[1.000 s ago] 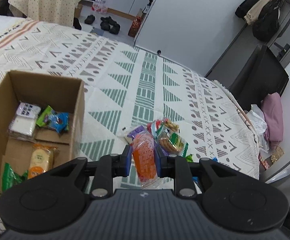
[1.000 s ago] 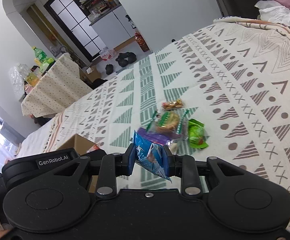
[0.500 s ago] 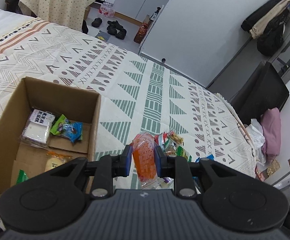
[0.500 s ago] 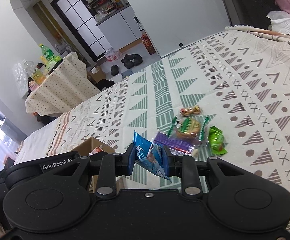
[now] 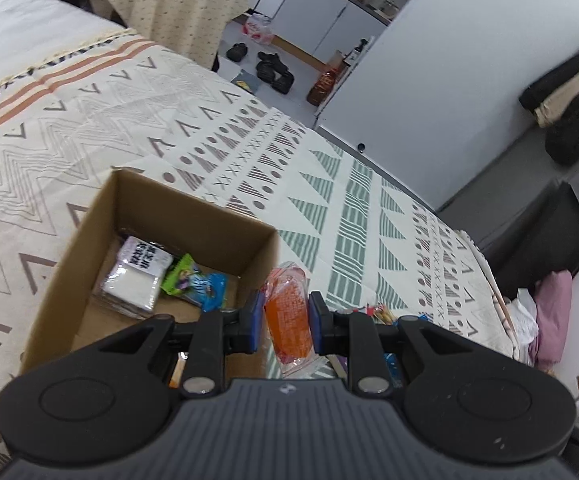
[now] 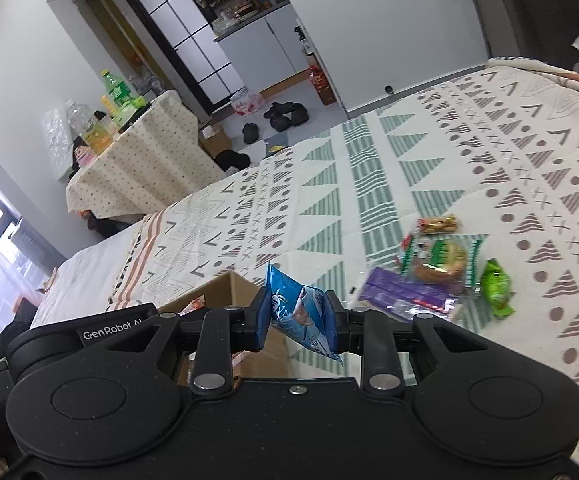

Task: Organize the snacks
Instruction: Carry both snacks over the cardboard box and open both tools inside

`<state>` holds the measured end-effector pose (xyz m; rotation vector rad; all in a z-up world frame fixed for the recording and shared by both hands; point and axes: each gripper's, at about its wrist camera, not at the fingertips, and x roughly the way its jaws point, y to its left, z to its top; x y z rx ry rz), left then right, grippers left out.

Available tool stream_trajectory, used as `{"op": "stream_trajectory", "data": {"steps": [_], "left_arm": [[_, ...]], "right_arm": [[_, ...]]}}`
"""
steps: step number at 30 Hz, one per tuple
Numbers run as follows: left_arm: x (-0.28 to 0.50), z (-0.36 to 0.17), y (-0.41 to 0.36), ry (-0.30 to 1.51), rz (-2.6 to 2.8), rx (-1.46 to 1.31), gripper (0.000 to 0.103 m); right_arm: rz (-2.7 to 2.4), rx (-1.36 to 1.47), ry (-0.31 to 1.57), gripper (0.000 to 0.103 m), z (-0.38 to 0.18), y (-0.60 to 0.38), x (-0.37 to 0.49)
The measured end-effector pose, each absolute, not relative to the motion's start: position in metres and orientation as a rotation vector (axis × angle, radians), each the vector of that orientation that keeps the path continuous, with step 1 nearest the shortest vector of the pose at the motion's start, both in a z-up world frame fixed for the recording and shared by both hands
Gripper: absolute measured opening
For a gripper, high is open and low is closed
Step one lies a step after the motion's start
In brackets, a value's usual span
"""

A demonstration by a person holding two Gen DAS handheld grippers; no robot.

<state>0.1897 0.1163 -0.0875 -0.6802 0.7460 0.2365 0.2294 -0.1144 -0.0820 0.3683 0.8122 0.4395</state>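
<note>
Loose snacks (image 6: 437,268) lie near cardboard box (image 5: 193,216), apparently unobstructed.

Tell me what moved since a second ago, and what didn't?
Both claws carried their snacks toward the cardboard box. The left claw, with the orange packet, now sits at the box's near corner; the right claw with the blue packet has pulled away from the snack pile. Nothing was grabbed or dropped. The snacks in the box and the pile on the bedspread stayed put.
</note>
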Motion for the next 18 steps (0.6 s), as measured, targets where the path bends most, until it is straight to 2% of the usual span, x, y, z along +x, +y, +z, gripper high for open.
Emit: {"op": "stream_trajectory", "data": {"steps": [18], "left_arm": [[0.19, -0.107, 0.17, 0.776, 0.415, -0.739, 0.025]], "right_arm": [[0.532, 0.357, 0.873, 0.027, -0.097, -0.043, 0.242]]}}
